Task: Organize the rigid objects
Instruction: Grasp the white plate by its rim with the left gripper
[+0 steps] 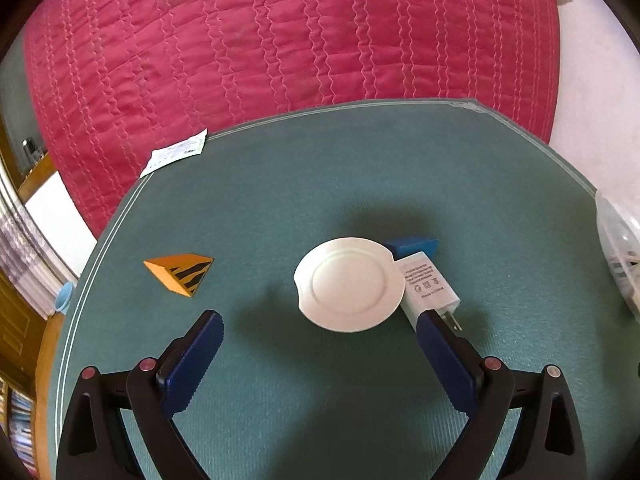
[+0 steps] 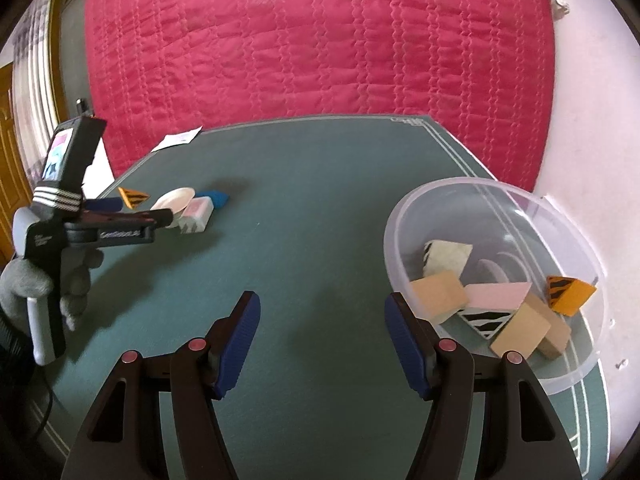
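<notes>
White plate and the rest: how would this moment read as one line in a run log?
left gripper: open, over white plate | right gripper: open, empty | charger, blue block, orange wedge: on mat | clear bowl: holds blocks

The mat is teal with pale border lines. On it, the plate is plain white; touching its right rim is a white adapter with grey print, and behind that a blue block. Left of the plate, a wedge is orange with black stripes. Beyond the mat, the quilt is magenta with wavy pink stitching. The bowl, right of the plate, is clear; inside it lie tan blocks, a pink block, a black-and-white striped piece and an orange-and-black wedge. Both grippers are black with blue pads and red pins.
</notes>
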Demonstrator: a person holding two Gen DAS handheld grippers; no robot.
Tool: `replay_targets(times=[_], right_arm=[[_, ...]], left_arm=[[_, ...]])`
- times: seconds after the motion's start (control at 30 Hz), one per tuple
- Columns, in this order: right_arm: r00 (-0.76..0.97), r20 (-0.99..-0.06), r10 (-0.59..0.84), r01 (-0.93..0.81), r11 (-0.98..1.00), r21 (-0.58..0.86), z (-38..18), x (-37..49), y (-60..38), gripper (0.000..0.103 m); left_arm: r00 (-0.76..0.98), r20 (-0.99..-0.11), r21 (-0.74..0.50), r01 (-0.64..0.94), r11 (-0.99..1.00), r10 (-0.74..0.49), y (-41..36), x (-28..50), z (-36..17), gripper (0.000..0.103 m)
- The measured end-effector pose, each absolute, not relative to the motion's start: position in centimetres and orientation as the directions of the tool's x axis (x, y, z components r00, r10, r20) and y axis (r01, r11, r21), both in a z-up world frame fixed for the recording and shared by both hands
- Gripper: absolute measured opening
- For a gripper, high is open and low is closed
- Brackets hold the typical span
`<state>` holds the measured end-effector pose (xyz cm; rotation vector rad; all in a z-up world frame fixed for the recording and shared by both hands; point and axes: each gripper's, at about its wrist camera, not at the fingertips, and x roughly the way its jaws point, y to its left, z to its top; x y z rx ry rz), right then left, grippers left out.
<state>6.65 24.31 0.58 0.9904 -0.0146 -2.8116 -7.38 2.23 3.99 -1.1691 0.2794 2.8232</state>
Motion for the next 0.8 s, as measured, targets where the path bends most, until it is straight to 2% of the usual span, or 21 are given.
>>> replay_targets(times=[0.4, 0.67, 0.73, 0.8], right_arm=[[-0.735, -0.653, -0.182, 0.186, -0.98, 0.064, -0.3, 6.4, 23.1, 0.066], [-0.71, -0.674, -0.203, 0.209, -0.975, 0.073, -0.5, 6.1, 22.1, 0.066], [-0.704, -0.679, -0.209, 0.217, -0.973, 0.074, -0.5, 6.0, 21.8, 0.066], [-0.699, -0.682, -0.216, 0.227, -0.971, 0.076, -0.4, 5.8, 21.4, 0.066]], left_arm=[[-0.685, -0.727, 0.182, -0.122, -0.976, -0.05, 2.4, -9.9, 2.9, 0.099], [-0.673, -0.739, 0.16, -0.126, -0.979, -0.034, 2.1, -11.1, 2.7, 0.099], [-0.671, -0.741, 0.144, -0.135, -0.98, -0.017, 2.0, -11.2, 2.7, 0.096], [-0.662, -0.749, 0.123, -0.152, -0.981, 0.009, 1.9, -11.2, 2.6, 0.075]])
